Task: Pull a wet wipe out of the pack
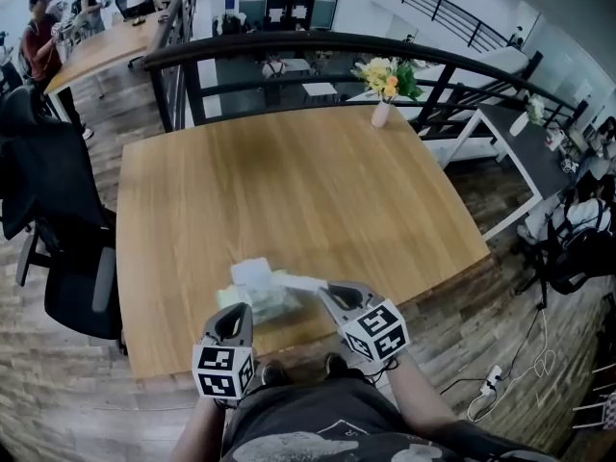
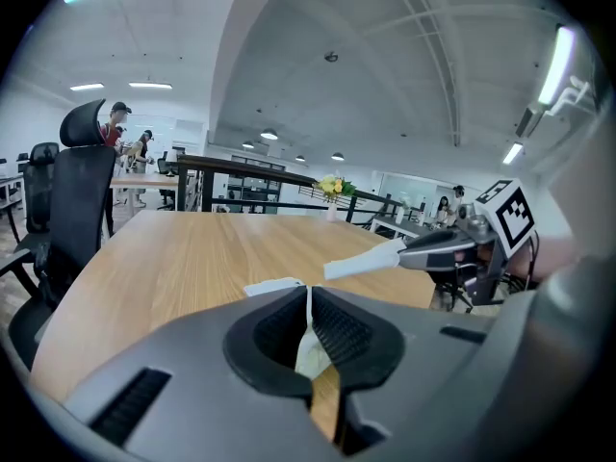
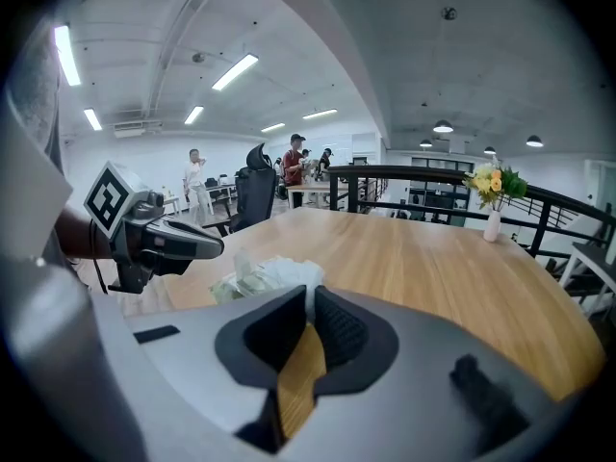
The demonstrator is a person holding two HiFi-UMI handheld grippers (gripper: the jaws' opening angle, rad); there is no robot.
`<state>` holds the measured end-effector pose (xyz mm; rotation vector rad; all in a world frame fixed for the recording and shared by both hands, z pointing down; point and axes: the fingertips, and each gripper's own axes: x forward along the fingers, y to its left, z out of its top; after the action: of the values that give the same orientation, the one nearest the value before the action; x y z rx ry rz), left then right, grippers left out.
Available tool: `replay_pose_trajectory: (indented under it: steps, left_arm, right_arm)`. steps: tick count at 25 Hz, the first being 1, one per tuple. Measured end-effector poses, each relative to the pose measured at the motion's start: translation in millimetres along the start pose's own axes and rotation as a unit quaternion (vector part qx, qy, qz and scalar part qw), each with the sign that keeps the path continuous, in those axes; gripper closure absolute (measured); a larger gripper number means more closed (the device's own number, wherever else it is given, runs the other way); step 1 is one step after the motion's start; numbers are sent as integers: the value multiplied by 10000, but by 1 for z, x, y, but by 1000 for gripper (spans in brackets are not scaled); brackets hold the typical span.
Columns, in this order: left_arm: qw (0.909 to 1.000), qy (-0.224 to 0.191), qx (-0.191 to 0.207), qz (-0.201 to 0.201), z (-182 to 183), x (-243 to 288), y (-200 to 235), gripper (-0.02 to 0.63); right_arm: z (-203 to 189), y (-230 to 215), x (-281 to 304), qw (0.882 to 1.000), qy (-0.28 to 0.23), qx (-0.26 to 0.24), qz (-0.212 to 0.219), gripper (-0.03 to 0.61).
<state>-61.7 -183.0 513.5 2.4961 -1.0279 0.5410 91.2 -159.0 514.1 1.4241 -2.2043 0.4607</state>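
The wet wipe [image 1: 300,282] is half out of the pack [image 1: 255,296] and is stretched into a narrow white strip. In the head view its long axis lies almost horizontal, a little below the centre of the frame. One end is at the top of the pack and the other end points to the right, into the right tool [image 3: 310,301]. In the left gripper view the same strip rises a little toward the right side of the frame. The pack is pale green with a white flap open on top. It is at the near edge of the wooden worktop [image 1: 289,181], in the lower middle of the head view, between the two tools. The jaws of the right tool are closed on the free end of the wipe, and white tissue shows just above the pads. The left tool [image 2: 308,301] is also closed, and it pinches a pale fold of the pack between its pads. At the far edge of the worktop, in the upper right of the head view, stands a small vase with flowers [image 1: 382,112], well apart from the pack.
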Motion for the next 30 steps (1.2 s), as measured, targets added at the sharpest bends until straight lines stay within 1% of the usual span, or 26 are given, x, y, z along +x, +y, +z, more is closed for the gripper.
replay_pose_trajectory:
  steps: [6,17,25,30]
  left_arm:
    - [9992,-135,-172,347,12,4,-8,592]
    - [9951,-211,-314,919,15,7,-30,592]
    - [9916,-236,-337,1229,18,10,-51,592]
    - [9902,-269,-342,1325,20,13,-65,592]
  right_arm:
    - [11,-14,-2,9991,-64,-272,329,537]
    - [10,-29,-4,9930,-33,-686,964,538]
    - [4,-41,-17,9887,-77,-772,1281,538]
    - [0,-50,-27,9870,-118,-843,1361,538]
